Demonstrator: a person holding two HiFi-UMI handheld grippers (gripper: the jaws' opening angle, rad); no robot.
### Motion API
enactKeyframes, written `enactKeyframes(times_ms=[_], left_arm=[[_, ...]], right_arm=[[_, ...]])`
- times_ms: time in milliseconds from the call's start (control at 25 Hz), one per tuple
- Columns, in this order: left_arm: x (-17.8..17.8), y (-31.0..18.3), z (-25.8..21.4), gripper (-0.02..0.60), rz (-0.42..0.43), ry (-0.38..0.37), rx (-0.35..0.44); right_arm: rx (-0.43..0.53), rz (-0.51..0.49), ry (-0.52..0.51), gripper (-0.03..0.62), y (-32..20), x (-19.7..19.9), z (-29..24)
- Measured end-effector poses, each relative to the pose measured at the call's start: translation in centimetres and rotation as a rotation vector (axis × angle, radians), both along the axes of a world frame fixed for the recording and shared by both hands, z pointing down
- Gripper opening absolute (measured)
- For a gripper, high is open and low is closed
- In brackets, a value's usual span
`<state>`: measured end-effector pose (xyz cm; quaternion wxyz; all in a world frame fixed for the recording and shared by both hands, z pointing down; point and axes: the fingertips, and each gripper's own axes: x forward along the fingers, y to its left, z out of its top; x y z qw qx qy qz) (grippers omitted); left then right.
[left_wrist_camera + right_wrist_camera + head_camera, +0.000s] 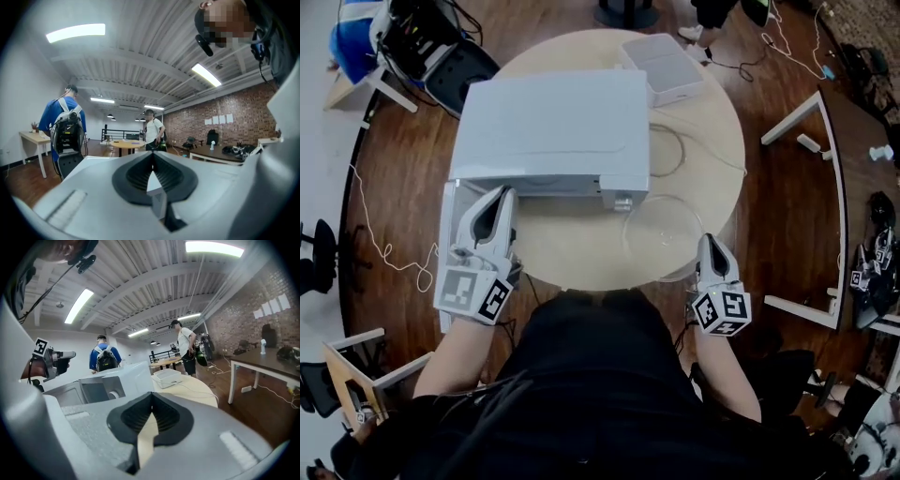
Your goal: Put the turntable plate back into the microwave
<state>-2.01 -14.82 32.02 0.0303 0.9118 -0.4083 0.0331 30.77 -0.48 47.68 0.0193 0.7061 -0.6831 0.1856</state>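
The white microwave (548, 127) stands at the back left of the round table (572, 258). Its door (448, 225) hangs open toward me on the left. In the right gripper view the microwave (101, 380) shows a grey open cavity. The clear glass turntable plate (664, 230) lies flat on the table, right of the microwave's front. My left gripper (503, 194) is shut and holds nothing, its tips at the microwave's front beside the door; its pads meet in its own view (152, 153). My right gripper (710, 239) sits just right of the plate's rim, shut and empty (151, 407).
A white lidded box (664, 67) rests at the table's back right, with a thin cable (698, 141) curling across the tabletop. A dark desk (862, 141) stands to the right and chairs to the left. Two people (152, 129) stand farther off in the room.
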Motion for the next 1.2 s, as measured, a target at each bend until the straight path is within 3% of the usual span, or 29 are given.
enactKeyframes(times_ms=[160, 440, 680, 1000, 1200], left_arm=[[-0.3, -1.0, -1.5, 0.008, 0.036, 0.008, 0.016], [-0.5, -1.8, 0.0, 0.008, 0.070, 0.006, -0.031], [-0.8, -2.2, 0.1, 0.008, 0.093, -0.003, -0.037], [-0.9, -2.8, -0.4, 0.008, 0.106, -0.013, -0.033], [-0.4, -2.7, -0.9, 0.008, 0.122, -0.032, -0.026]], right_arm=[[-0.032, 0.047, -0.008, 0.002, 1.1, 0.1, 2.2], [-0.137, 0.122, -0.062, 0.003, 3.6, 1.4, 6.3], [-0.186, 0.149, -0.189, 0.134, 5.0, 1.4, 9.4], [-0.238, 0.207, -0.273, 0.241, 6.2, 1.8, 12.7], [-0.234, 0.238, -0.400, 0.322, 6.6, 2.0, 14.7]])
